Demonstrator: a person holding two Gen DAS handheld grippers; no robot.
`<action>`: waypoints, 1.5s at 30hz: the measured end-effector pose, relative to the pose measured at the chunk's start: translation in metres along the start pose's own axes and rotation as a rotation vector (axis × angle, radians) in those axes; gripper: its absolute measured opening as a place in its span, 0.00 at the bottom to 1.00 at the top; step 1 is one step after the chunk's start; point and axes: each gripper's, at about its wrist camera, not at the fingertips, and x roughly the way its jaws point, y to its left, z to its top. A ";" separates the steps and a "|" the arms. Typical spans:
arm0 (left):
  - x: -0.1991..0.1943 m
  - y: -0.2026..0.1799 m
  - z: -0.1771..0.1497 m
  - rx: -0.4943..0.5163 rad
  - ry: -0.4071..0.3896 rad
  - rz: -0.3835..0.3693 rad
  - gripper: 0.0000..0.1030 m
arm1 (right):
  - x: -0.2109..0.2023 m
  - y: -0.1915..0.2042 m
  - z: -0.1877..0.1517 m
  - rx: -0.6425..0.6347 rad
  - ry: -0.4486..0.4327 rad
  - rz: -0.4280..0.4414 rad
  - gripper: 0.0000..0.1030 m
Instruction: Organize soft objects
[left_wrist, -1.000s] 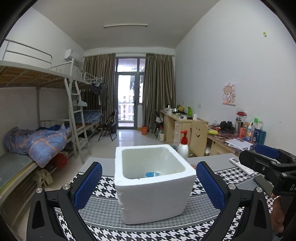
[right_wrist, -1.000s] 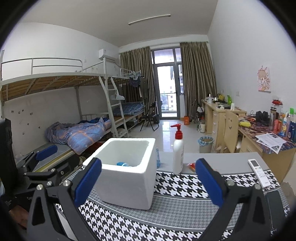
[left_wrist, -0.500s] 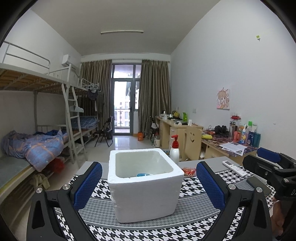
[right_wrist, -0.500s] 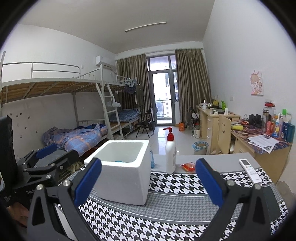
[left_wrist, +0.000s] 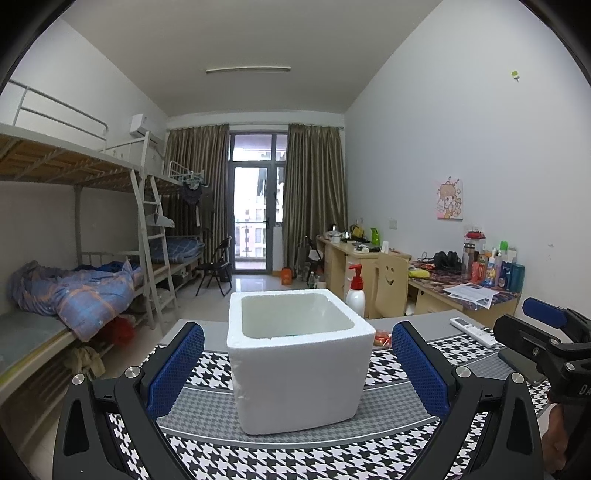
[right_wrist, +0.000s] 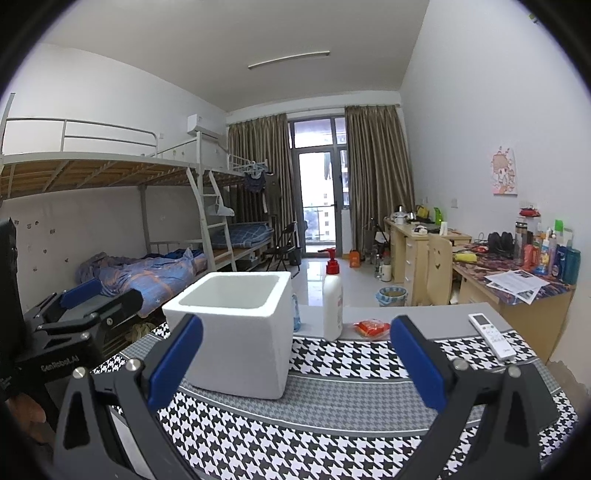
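Observation:
A white foam box (left_wrist: 295, 354) stands open on the houndstooth table mat (left_wrist: 388, 446); it also shows in the right wrist view (right_wrist: 240, 332). A sliver of a blue thing shows at its bottom in the left wrist view. My left gripper (left_wrist: 297, 373) is open and empty, level with the box's front wall, fingers wide on either side. My right gripper (right_wrist: 295, 365) is open and empty, to the right of the box and back from it. A small orange-red packet (right_wrist: 372, 328) lies on the table behind the box.
A white pump bottle with a red top (right_wrist: 333, 302) stands behind the box's right side. A white remote (right_wrist: 491, 336) lies at the table's right edge. Bunk beds (left_wrist: 74, 280) stand left, desks (left_wrist: 461, 291) right.
Both cameras have tilted up and drawn back, so the box sits lower in view and its inside is mostly hidden. Both grippers stay open and empty.

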 end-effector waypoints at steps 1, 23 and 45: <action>0.000 -0.001 -0.002 0.003 -0.001 -0.001 0.99 | 0.001 0.000 -0.001 0.002 0.000 -0.001 0.99; -0.001 -0.003 -0.031 0.002 0.018 -0.072 0.99 | 0.006 -0.009 -0.032 0.033 0.040 0.001 0.99; 0.012 -0.011 -0.049 0.010 0.063 -0.092 0.99 | 0.003 -0.009 -0.049 0.033 0.044 -0.118 0.99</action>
